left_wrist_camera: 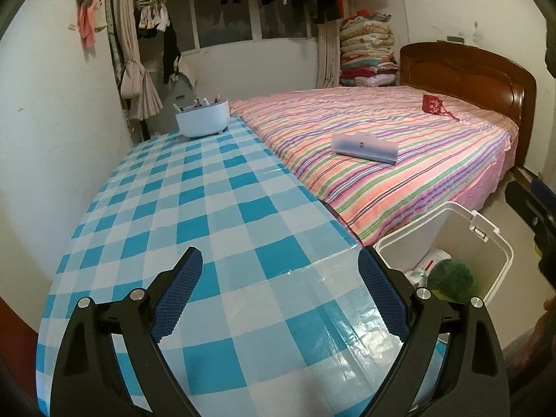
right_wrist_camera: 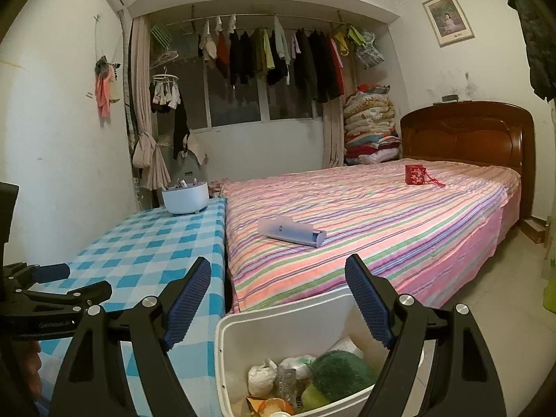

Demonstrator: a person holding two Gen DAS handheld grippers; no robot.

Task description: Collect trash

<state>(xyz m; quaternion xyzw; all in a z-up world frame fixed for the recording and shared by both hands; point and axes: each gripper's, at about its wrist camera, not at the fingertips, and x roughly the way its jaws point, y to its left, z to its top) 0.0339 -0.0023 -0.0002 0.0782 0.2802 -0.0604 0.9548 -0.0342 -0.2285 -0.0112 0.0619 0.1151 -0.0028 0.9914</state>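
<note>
Right wrist view: the right tool (right_wrist_camera: 278,271) hangs wide open and empty directly above the white plastic bin (right_wrist_camera: 243,326) of collected trash, beside the blue-checked counter (right_wrist_camera: 146,243). Over that counter, the left tool (left_wrist_camera: 279,264) also gapes empty, farther from the bin.

Dim, warm indoor light, evenly spread; shadows soft. Glare streaks the glossy checked tablecloth (left_wrist_camera: 243,208) nearest the lens. Strong fisheye bending and dark corners; focus fairly sharp, slightly grainy.
</note>
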